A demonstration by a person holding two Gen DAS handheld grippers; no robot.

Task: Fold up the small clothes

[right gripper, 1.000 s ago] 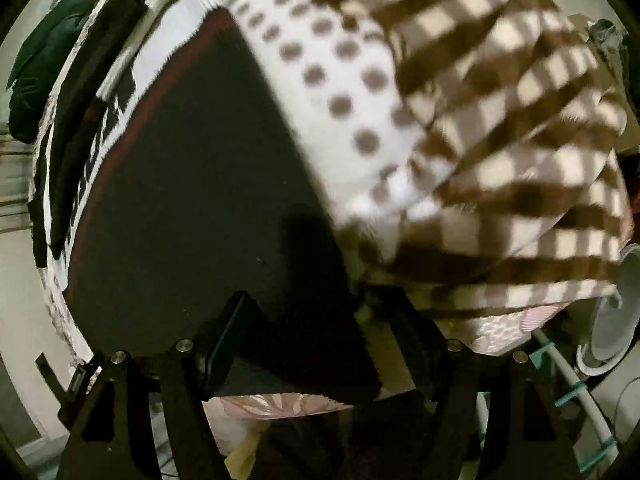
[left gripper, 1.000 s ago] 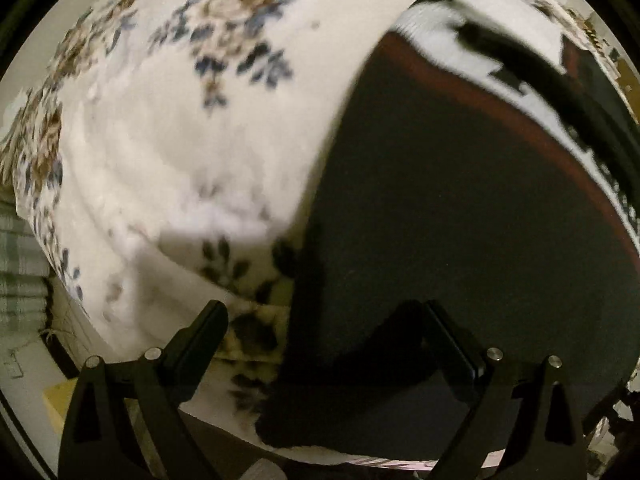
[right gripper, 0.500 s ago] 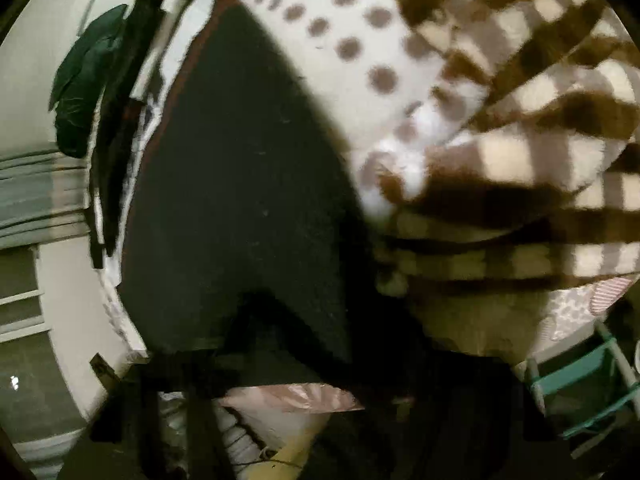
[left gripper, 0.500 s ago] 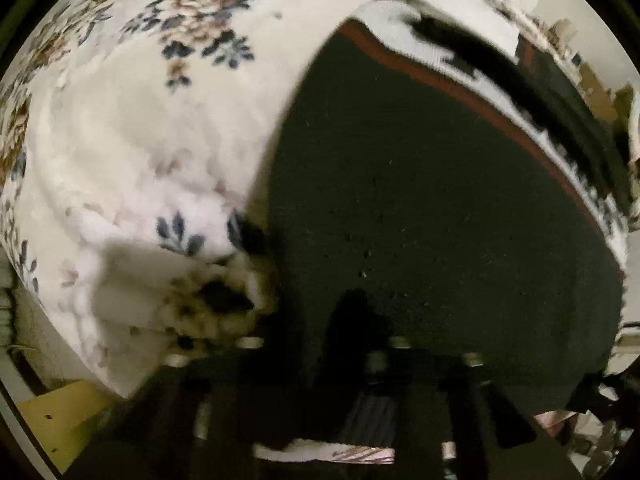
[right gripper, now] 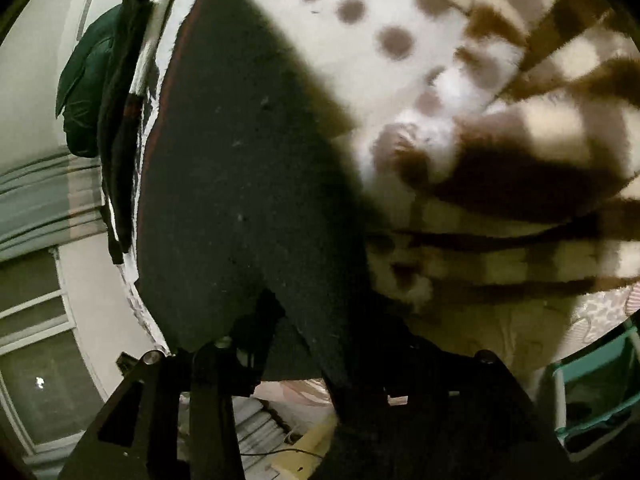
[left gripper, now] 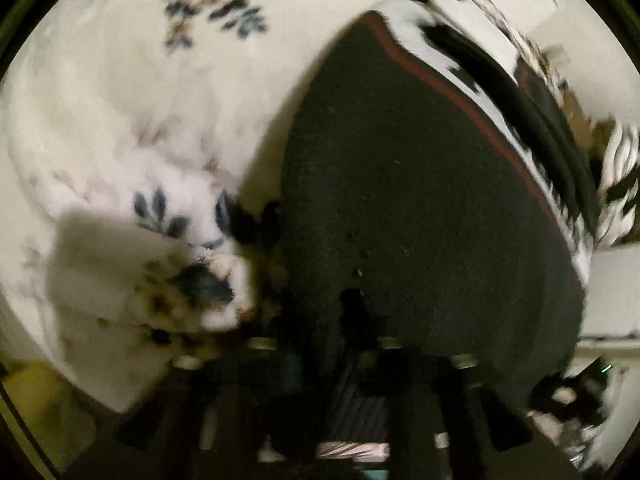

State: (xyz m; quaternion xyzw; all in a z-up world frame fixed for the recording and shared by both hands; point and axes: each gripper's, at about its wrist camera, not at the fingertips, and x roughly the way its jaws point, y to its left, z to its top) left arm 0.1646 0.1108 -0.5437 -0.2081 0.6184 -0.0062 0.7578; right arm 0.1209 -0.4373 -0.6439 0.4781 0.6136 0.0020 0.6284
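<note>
Item: dark garment point(left gripper: 420, 220), near black with a red stripe and a white patterned band along its far edge, lying flat between a white floral fleece point(left gripper: 132, 120) on its left and, in the right wrist view, a dotted white cloth point(right gripper: 360, 28) and a brown checked blanket point(right gripper: 540, 160). I see my left hand-held gripper point(left gripper: 352, 312) pressed together at the garment's near hem, pinching the dark cloth; a second ago its fingers stood wide apart over that same hem. My right hand-held gripper point(right gripper: 320, 344) sits at the other near corner, where a fold of the dark fabric runs down between its fingers; its jaws are opening again after narrowing from the wide spread of a second ago, and I cannot tell whether the pads press the cloth. Since then both views have tipped further down toward the hem. Surroundings: a green garment point(right gripper: 80, 92) hangs at the far left of the right view, a window point(right gripper: 36, 360) below it, a teal frame point(right gripper: 592, 392) at lower right. Both frames are blurred near the fingertips.
</note>
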